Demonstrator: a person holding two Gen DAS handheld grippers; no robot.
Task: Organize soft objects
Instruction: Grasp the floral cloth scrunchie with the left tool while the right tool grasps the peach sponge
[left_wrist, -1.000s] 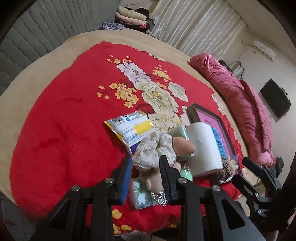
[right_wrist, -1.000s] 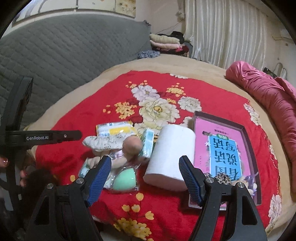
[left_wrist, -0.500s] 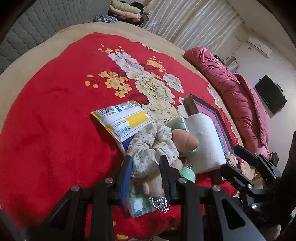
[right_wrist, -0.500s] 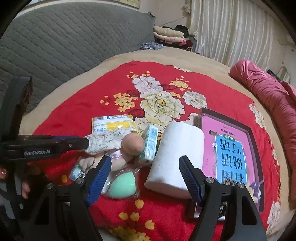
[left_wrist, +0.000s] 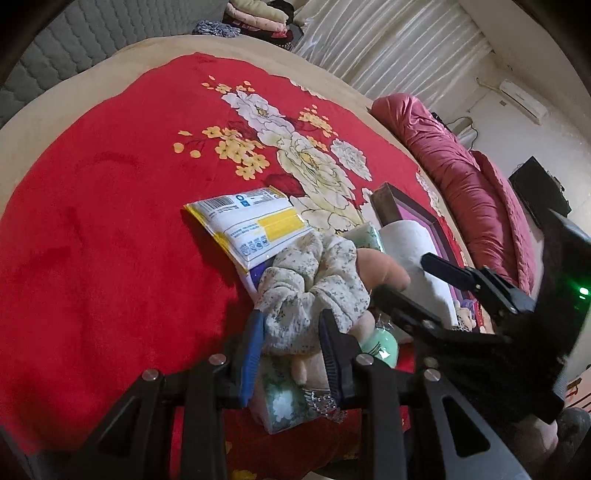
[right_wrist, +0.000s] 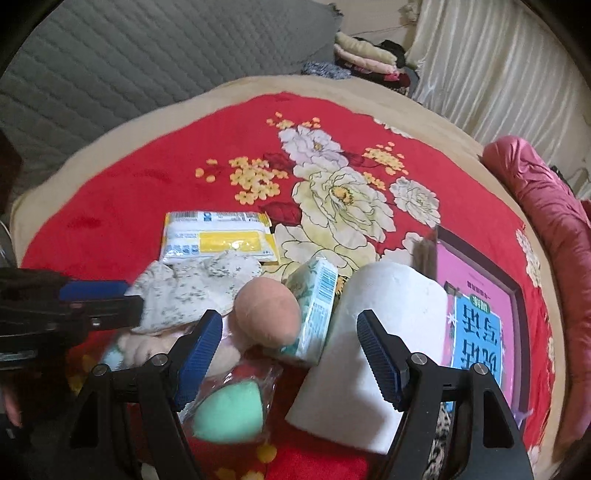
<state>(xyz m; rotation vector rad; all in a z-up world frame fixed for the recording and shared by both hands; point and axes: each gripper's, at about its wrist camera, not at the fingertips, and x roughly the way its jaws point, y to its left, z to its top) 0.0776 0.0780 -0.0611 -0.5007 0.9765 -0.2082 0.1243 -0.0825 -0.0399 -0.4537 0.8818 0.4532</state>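
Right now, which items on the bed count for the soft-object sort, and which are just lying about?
Job:
floral scrunchie, gripped by left gripper
plush toy
green sponge
tissue roll
tissue pack

Lying about:
book
wipes packet
folded clothes

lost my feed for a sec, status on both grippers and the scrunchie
Left gripper shut on scrunchie. Right gripper open, empty, above the pile. Scrunchie lies against plush toy; tissue roll beside it.

Light: dim, warm indoor glow, brightest at the curtains (left_wrist: 388, 48).
Shadows: soft, beneath the red blanket (right_wrist: 147, 192)'s clutter.
Blur: right wrist view smeared.
Edges: fisheye bending, black corners.
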